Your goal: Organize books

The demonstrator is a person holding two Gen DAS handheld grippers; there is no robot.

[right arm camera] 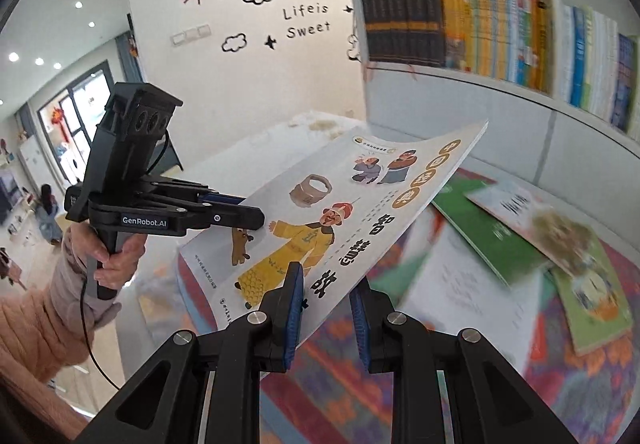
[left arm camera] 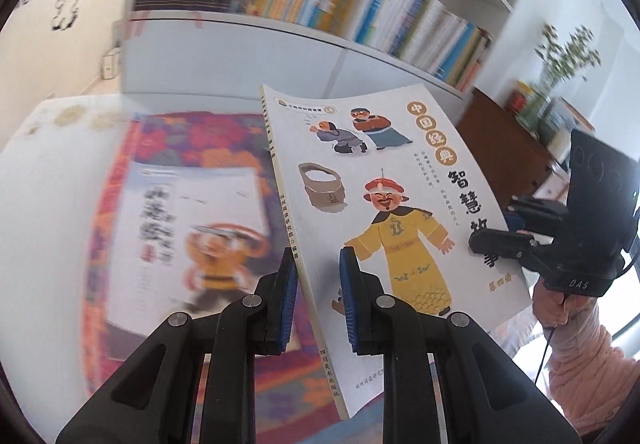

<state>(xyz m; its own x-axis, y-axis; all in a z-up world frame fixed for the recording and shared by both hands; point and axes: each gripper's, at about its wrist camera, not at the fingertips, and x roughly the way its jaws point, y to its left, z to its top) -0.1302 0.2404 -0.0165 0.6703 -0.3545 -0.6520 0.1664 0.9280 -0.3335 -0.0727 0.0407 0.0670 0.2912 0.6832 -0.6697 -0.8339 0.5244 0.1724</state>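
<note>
While the white picture book point(left arm camera: 372, 180) is lifted in the air above the table, the left gripper point(left arm camera: 318, 284) has its two blue pads on either side of the book's spine edge, near the lower end. The pads stand a little apart from the paper there, so I cannot tell if the grip is firm or only loose. At the opposite edge the right gripper point(left arm camera: 496, 242) is clenched on the book, its black finger lying over the cover. Under the book, another book with a white cover point(left arm camera: 184, 228) lies blurred on a colourful patterned cloth point(left arm camera: 192, 132). Behind it is a white bookshelf point(left arm camera: 280, 40) with rows of upright books.

In the right wrist view, the right gripper point(right arm camera: 326, 308) holds the long edge of the same book point(right arm camera: 340, 212) between its blue pads, and the cover bends slightly upward. The left gripper point(right arm camera: 244, 218) meets the book at its far-left edge, and a hand point(right arm camera: 120, 264) holds its handle. To the right, a green book point(right arm camera: 488, 232) and other thin books lie overlapping on the cloth point(right arm camera: 320, 384). The wall point(right arm camera: 240, 44) behind carries sun and cloud stickers.
</note>
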